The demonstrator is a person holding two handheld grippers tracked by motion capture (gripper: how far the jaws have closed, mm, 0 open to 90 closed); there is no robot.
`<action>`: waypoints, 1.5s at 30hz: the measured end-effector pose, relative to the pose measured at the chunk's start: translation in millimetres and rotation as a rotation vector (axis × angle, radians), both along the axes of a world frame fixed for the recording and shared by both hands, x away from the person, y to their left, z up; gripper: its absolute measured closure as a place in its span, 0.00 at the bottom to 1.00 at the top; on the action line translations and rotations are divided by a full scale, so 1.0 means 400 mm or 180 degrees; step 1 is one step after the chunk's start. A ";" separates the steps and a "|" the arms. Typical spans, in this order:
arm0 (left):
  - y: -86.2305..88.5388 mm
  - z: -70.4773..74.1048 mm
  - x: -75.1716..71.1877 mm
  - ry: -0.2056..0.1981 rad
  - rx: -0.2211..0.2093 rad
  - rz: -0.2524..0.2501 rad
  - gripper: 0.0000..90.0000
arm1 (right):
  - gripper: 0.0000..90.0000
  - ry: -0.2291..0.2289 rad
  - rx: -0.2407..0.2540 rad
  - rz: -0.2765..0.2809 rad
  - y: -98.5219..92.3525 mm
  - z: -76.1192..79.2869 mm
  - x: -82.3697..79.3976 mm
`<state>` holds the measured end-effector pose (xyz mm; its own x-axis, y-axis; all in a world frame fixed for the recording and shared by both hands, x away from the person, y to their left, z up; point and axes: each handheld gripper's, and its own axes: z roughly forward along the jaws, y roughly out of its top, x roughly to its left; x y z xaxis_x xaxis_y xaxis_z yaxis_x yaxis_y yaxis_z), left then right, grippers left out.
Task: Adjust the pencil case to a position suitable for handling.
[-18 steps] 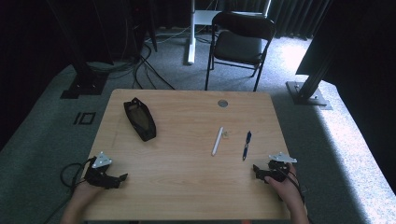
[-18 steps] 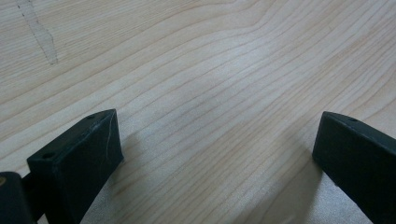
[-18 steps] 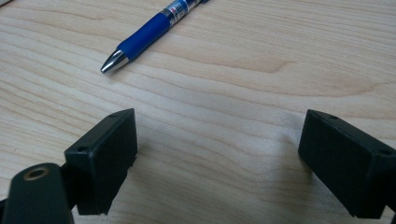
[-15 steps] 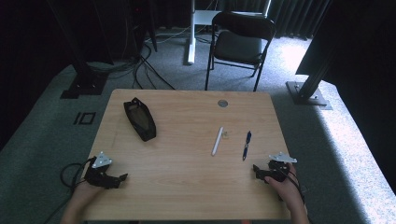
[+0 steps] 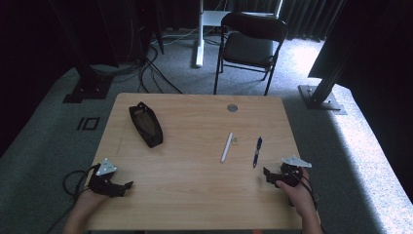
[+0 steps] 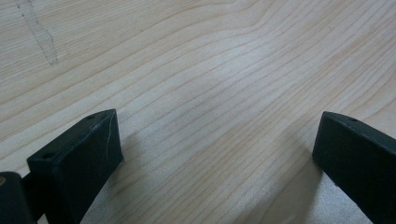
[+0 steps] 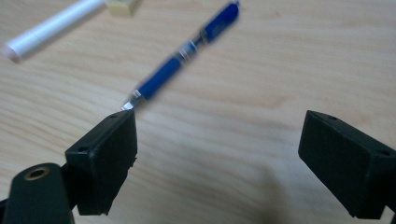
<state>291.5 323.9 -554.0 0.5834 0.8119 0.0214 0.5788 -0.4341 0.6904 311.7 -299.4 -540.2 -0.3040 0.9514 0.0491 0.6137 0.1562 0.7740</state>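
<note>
Two grippers rest low on the tabletop (image 5: 195, 195), both with jaws spread and nothing between them. My right gripper (image 5: 271, 177) faces the blue pen (image 5: 256, 151), which lies just ahead of it near the right edge, tip toward me; in the right gripper view the pen (image 7: 187, 51) starts just beyond my left jaw. My left gripper (image 5: 124, 187) sits well apart, over bare wood. I judge this the start of the reach for the pen: next I must slide the right gripper forward and swing it so the jaws straddle the barrel. Compared with half a second ago, nothing has shifted; both grippers sit where they were.
</note>
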 end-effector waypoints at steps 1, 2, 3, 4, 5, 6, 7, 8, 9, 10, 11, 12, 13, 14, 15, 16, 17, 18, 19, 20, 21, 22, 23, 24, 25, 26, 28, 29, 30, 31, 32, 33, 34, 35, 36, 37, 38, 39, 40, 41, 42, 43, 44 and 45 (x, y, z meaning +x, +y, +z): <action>0.000 0.000 0.000 0.0000 -0.0001 0.0000 0.02 | 0.13 -0.0009 -0.0002 0.0014 0.004 0.003 0.002; 0.000 0.000 0.000 0.0000 -0.0001 0.0000 0.02 | 0.13 -0.0017 -0.0009 0.0025 0.010 0.007 0.004; 0.000 0.000 0.000 0.0000 -0.0001 0.0000 0.02 | 0.13 -0.0021 0.0001 0.0042 0.017 0.010 0.007; 0.000 0.000 0.000 0.0000 -0.0001 0.0000 0.02 | 0.13 -0.0029 0.0010 0.0067 0.023 0.013 0.010; 0.000 0.000 0.000 0.0001 -0.0002 0.0001 0.02 | 0.13 -0.0044 0.0013 0.0099 0.030 0.016 0.013; 0.000 0.000 0.000 0.0000 0.0000 -0.0001 0.02 | 0.13 -0.0049 0.0011 0.0118 0.038 0.019 0.016; 0.000 0.000 0.000 0.0001 0.0000 0.0000 0.02 | 0.13 -0.0060 -0.0003 0.0150 0.047 0.023 0.020; 0.000 0.000 0.000 0.0002 0.0001 0.0000 0.02 | 0.13 -0.0063 0.0007 0.0163 0.052 0.025 0.022; 0.000 0.000 0.000 0.0002 -0.0003 0.0002 0.02 | 0.13 -0.0071 0.0012 0.0182 0.059 0.027 0.026; 0.000 0.000 0.000 0.0001 -0.0001 0.0000 0.02 | 0.13 -0.0081 0.0016 0.0199 0.067 0.031 0.031; 0.000 0.000 0.000 0.0002 -0.0001 0.0001 0.02 | 0.13 -0.0093 0.0012 0.0223 0.073 0.034 0.034; 0.000 0.000 0.000 0.0002 0.0000 -0.0001 0.02 | 0.13 -0.0099 0.0010 0.0238 0.078 0.037 0.037; 0.000 0.000 0.000 0.0002 0.0000 -0.0001 0.02 | 0.13 -0.0106 0.0027 0.0255 0.085 0.040 0.041; 0.000 0.000 0.000 0.0001 -0.0001 0.0000 0.02 | 0.13 -0.0112 0.0032 0.0276 0.091 0.043 0.044; 0.000 0.000 0.000 0.0001 -0.0001 0.0000 0.02 | 0.13 -0.0124 0.0029 0.0300 0.097 0.046 0.047; 0.000 0.000 0.000 0.0002 0.0000 -0.0001 0.02 | 0.13 -0.0135 0.0033 0.0324 0.105 0.049 0.051; 0.000 0.000 0.000 0.0001 -0.0002 0.0000 0.02 | 0.13 -0.0141 0.0042 0.0343 0.112 0.052 0.054; 0.000 0.000 0.000 0.0001 -0.0001 0.0000 0.02 | 0.13 -0.0143 0.0050 0.0358 0.117 0.054 0.056; 0.000 0.000 0.000 0.0002 0.0000 -0.0001 0.02 | 0.13 -0.0158 0.0048 0.0387 0.124 0.056 0.059; 0.000 0.000 0.000 0.0002 -0.0002 0.0001 0.02 | 0.13 -0.0161 0.0052 0.0402 0.131 0.058 0.060; 0.000 0.000 0.000 0.0002 0.0000 0.0000 0.02 | 0.13 -0.0165 0.0067 0.0421 0.139 0.060 0.063; 0.000 0.000 0.000 0.0001 -0.0001 0.0000 0.02 | 0.13 -0.0164 0.0085 0.0438 0.147 0.061 0.064; 0.000 0.000 0.000 0.0001 -0.0001 0.0001 0.02 | 0.13 -0.0173 0.0096 0.0463 0.155 0.062 0.067; 0.000 0.000 0.000 0.0001 -0.0001 0.0000 0.02 | 0.13 -0.0183 0.0089 0.0488 0.163 0.063 0.069; 0.000 0.000 0.000 0.0001 -0.0001 0.0000 0.02 | 0.13 -0.0188 0.0084 0.0518 0.171 0.064 0.071; 0.000 0.000 0.000 0.0002 -0.0002 0.0001 0.02 | 0.13 -0.0190 0.0090 0.0545 0.179 0.065 0.073; 0.000 0.000 0.000 0.0002 -0.0002 0.0001 0.02 | 0.13 -0.0196 0.0091 0.0588 0.196 0.066 0.077; 0.000 0.000 0.000 0.0001 0.0000 -0.0002 0.02 | 0.13 -0.0195 0.0111 0.0602 0.205 0.067 0.079; 0.000 0.000 0.000 0.0001 -0.0001 -0.0002 0.02 | 0.13 -0.0205 0.0109 0.0636 0.213 0.068 0.081; 0.000 0.000 0.000 0.0001 0.0000 -0.0002 0.02 | 0.13 -0.0212 0.0120 0.0657 0.222 0.069 0.083; 0.000 0.000 0.000 0.0001 -0.0001 0.0000 0.02 | 0.13 -0.0223 0.0143 0.0676 0.234 0.071 0.086; 0.000 0.000 0.000 0.0001 -0.0001 0.0000 0.02 | 0.13 -0.0230 0.0155 0.0692 0.241 0.071 0.087; 0.000 0.000 0.000 0.0002 0.0000 -0.0001 0.02 | 0.13 -0.0234 0.0156 0.0719 0.250 0.072 0.089; 0.000 0.000 0.000 0.0002 -0.0001 -0.0001 0.02 | 0.13 -0.0243 0.0152 0.0744 0.260 0.072 0.092; 0.000 0.000 0.000 0.0002 -0.0001 -0.0001 0.02 | 0.13 -0.0244 0.0173 0.0760 0.271 0.072 0.094; 0.000 0.000 0.000 0.0002 0.0001 -0.0002 0.02 | 0.13 -0.0256 0.0175 0.0808 0.284 0.072 0.096; 0.000 0.000 0.000 0.0002 -0.0001 0.0001 0.02 | 0.13 -0.0258 0.0170 0.0830 0.292 0.073 0.097; 0.000 0.000 0.000 0.0001 -0.0001 -0.0001 0.02 | 0.13 -0.0260 0.0173 0.0847 0.303 0.072 0.098; 0.000 0.000 0.000 0.0001 -0.0001 -0.0001 0.02 | 0.13 -0.0268 0.0168 0.0876 0.313 0.072 0.100; 0.000 0.000 0.000 0.0002 0.0001 -0.0001 0.02 | 0.13 -0.0269 0.0146 0.0916 0.323 0.071 0.101; 0.000 0.000 0.000 0.0001 -0.0001 0.0000 0.02 | 0.13 -0.0259 0.0122 0.0948 0.333 0.070 0.102; 0.000 0.000 0.000 0.0001 -0.0001 0.0000 0.02 | 0.13 -0.0252 0.0120 0.0977 0.345 0.069 0.103; 0.000 0.000 0.000 0.0001 0.0000 -0.0002 0.02 | 0.13 -0.0247 0.0125 0.1002 0.355 0.069 0.105; 0.000 0.000 0.000 0.0002 0.0001 -0.0001 0.02 | 0.13 -0.0242 0.0130 0.1019 0.362 0.069 0.106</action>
<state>291.5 323.9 -554.0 0.5838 0.8117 0.0212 0.5790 -0.4345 0.6899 354.0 -154.7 -512.8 -0.5914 0.8048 0.0511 0.4788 0.2995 0.8253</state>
